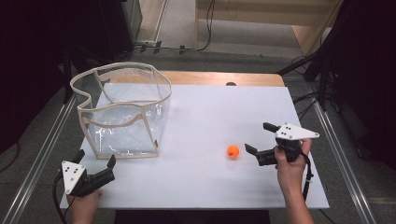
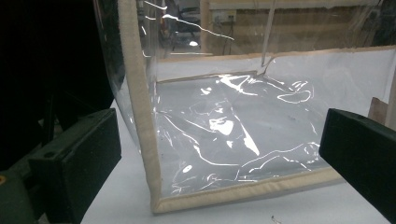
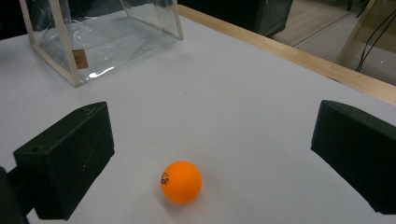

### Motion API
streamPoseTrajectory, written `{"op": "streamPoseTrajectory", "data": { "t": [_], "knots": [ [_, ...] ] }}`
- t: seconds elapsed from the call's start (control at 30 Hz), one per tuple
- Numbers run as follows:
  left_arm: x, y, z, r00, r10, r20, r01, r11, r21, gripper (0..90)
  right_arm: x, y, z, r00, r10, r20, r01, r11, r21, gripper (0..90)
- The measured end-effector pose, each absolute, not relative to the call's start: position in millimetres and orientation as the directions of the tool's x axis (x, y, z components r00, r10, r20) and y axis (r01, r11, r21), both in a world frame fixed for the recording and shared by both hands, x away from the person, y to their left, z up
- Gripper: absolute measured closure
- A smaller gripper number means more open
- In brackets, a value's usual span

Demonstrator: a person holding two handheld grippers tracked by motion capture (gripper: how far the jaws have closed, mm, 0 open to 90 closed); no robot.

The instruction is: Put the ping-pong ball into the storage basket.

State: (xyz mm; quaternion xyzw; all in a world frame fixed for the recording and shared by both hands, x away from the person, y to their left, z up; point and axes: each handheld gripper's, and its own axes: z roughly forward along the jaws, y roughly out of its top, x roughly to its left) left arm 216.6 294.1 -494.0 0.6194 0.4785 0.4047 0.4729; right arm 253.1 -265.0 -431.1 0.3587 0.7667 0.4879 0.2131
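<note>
Orange ball (image 1: 233,151) sits on the white desk (image 1: 210,121), right of centre and toward the near edge, resting free with nothing touching it. Its printed mark shows in your right gripper view (a small dark logo on the lower left of the ball (image 3: 181,181)).

Your right hand-held gripper (image 1: 259,141) lies just right of the ball, low over the desk, jaws spread wide and pointing left at it. In the right gripper view the ball lies between the two black jaws, nearer the left one, clear of both.

Your left hand-held gripper (image 1: 95,162) is at the near left corner of the desk, jaws likewise apart and holding nothing. It points at the clear plastic bag (image 1: 123,112), which stands upright and open-topped on the far left part of the desk. The bag (image 2: 224,130) has cream fabric trim along its edges and rim (rim is wavy, sagging inward on the left side). In the left gripper view a trimmed near bottom corner of the bag lies just beyond the jaws, not touching either.

Bag and ball are well apart. A small tan label shows on the bag (image 3: 100,37) in the right gripper view.
</note>
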Motion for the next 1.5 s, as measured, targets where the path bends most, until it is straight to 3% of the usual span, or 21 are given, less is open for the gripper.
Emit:
{"op": "streamPoseTrajectory", "data": {
  "t": [0.67, 1.5],
  "knots": [
    [217.3, 294.1, -493.9, 0.215, 0.975, 0.048, 0.212, -0.095, 0.973, 0.0, 273.5, -246.4, -428.3, -0.687, 0.726, 0.036, 0.389, 0.324, 0.862, 0.0],
    [217.7, 294.6, -494.0, 0.222, 0.974, 0.045, 0.212, -0.094, 0.973, 0.0, 296.0, -212.5, -436.1, -0.732, 0.68, 0.03, 0.505, 0.513, 0.694, 0.0]
  ]
}}
